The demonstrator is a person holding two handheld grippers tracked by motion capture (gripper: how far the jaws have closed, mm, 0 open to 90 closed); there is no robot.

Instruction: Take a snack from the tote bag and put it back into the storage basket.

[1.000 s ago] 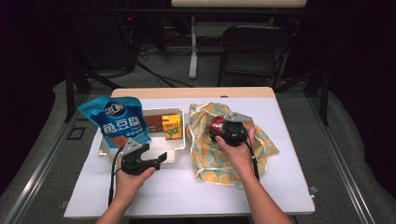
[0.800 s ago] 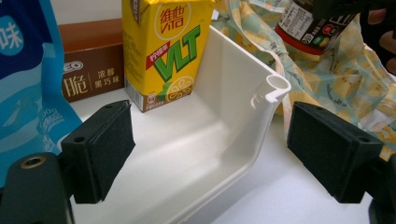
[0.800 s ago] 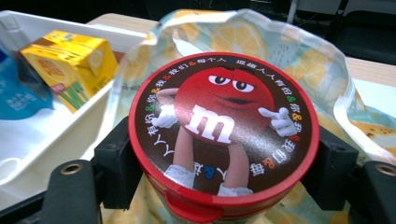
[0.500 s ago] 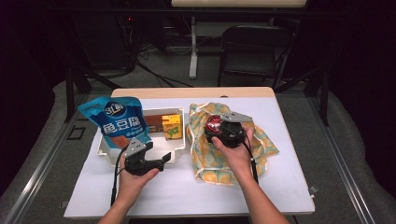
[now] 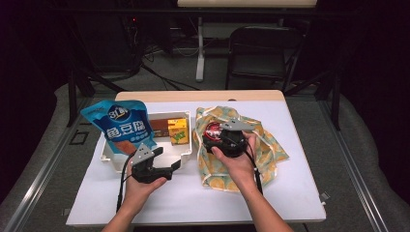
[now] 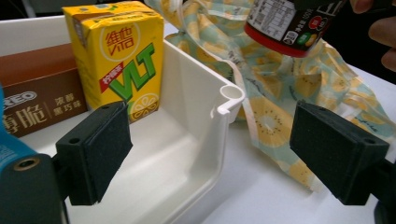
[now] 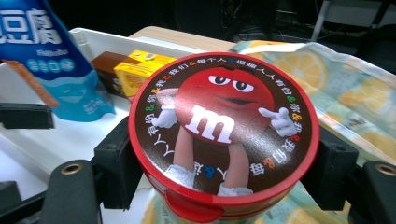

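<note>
Right tongs point(image 7: 224, 154) are clamped on the M&M's tub point(image 7: 224, 126), held above the lemon-print cloth point(image 5: 268, 145); its lid print is readable from the right gripper view. Left tongs point(image 6: 219, 154) stand apart, straddling the white bin point(image 6: 205, 140) corner beside the yellow carton point(image 6: 121, 60)

Both grippers are black. The left gripper point(image 5: 175, 165) carries a grey three-cornered plate on top and a black cable trailing near the forearm. The right gripper point(image 7: 224, 154) has square foam-faced pads and round screw holes in its jaw arms. Forearms are bare, sleeveless.
</note>
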